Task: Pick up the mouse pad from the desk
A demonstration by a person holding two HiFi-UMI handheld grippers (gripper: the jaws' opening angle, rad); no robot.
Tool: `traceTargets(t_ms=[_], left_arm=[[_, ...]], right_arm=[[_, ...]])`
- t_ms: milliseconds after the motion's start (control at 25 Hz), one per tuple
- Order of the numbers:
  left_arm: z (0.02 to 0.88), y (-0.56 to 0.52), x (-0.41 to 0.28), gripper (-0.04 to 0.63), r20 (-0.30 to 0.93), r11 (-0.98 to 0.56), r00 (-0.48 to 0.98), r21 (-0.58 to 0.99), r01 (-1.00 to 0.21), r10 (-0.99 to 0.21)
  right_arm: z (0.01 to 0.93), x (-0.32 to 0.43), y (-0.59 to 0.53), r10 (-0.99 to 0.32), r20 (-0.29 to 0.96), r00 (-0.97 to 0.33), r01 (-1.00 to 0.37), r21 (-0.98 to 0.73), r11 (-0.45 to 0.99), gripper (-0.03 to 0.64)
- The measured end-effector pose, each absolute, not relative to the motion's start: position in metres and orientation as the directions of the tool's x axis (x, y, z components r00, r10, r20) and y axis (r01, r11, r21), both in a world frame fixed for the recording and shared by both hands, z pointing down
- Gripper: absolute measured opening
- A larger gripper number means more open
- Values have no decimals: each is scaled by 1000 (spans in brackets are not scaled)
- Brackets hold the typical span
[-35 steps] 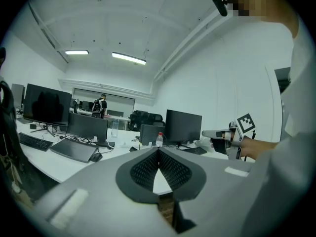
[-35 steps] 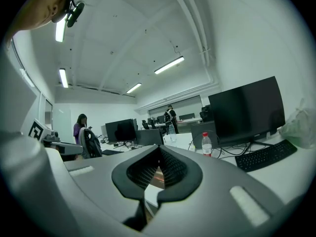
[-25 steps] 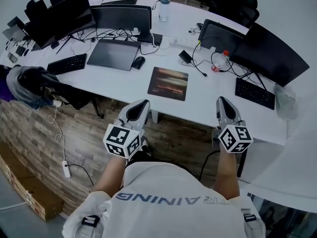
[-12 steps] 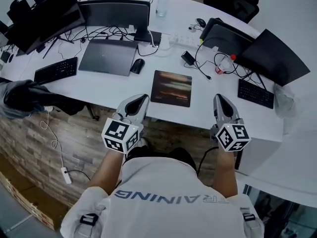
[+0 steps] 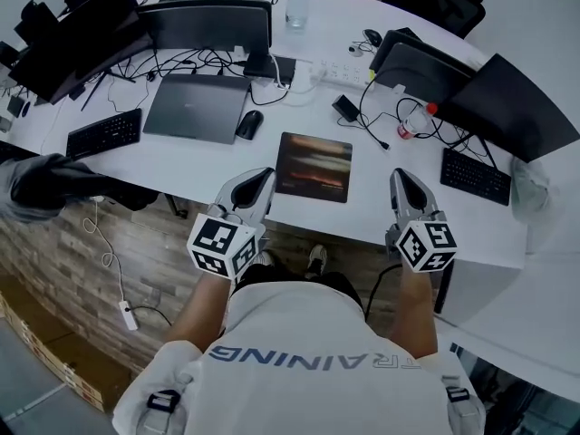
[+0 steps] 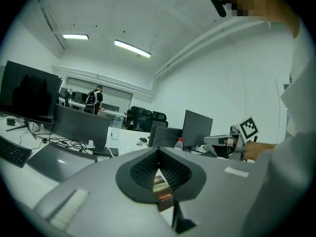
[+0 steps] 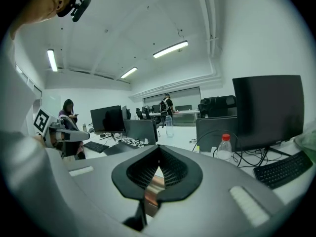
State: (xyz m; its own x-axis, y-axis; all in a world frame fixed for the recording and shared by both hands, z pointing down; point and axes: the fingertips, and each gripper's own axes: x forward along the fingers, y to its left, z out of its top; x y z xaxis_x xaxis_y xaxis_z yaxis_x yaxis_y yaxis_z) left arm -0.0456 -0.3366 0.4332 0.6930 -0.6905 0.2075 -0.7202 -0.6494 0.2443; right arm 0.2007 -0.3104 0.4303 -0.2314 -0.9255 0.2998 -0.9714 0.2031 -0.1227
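Note:
The mouse pad [image 5: 314,167], dark with a blurred orange-brown print, lies flat on the white desk [image 5: 381,198] near its front edge. My left gripper [image 5: 263,176] is shut and empty, its tip over the desk edge just left of the pad. To the pad's right, my right gripper [image 5: 401,178] is also shut and empty, tip above the desk edge. In the left gripper view a strip of the mouse pad [image 6: 160,184] shows through the gap behind the closed left gripper [image 6: 158,154] tips. The right gripper [image 7: 159,152] shows the mouse pad [image 7: 154,184] the same way.
Behind the pad lie a black mouse [image 5: 249,123], a closed laptop [image 5: 201,105], a power strip [image 5: 340,73] with cables and a red-capped bottle [image 5: 414,121]. Keyboards [image 5: 104,132] [image 5: 476,177] flank the area. Monitors [image 5: 216,24] stand at the back. A chair with a jacket [image 5: 45,184] stands left.
Both grippers have moved forward toward the desk, and their tips now reach its front edge on either side of the pad. Both stay shut.

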Motion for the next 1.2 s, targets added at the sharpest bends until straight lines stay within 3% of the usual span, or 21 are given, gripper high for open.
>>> traceTargets(t_ms=[440,680,960,1200], left_arm=[[434,-351,-14,0,250,-619,657,220,-754,-712],[442,-353,-13,0,279,-610,648,217,-762,-709],[443,-357,-17,1,293,-601,637,212,-770,-713],[449,-356,-21,2,311,-593,631,216,-776,-711]], right_arm=[[452,235,-328,-908,331,-259,-963,-156,218,14],[481,218,-340,-852,423,-308,-951,-159,266,220],[484,208,-347,-839,423,-341,-940,-172,295,324],[529,189,-341,-747,546,-380,-921,-151,358,385]])
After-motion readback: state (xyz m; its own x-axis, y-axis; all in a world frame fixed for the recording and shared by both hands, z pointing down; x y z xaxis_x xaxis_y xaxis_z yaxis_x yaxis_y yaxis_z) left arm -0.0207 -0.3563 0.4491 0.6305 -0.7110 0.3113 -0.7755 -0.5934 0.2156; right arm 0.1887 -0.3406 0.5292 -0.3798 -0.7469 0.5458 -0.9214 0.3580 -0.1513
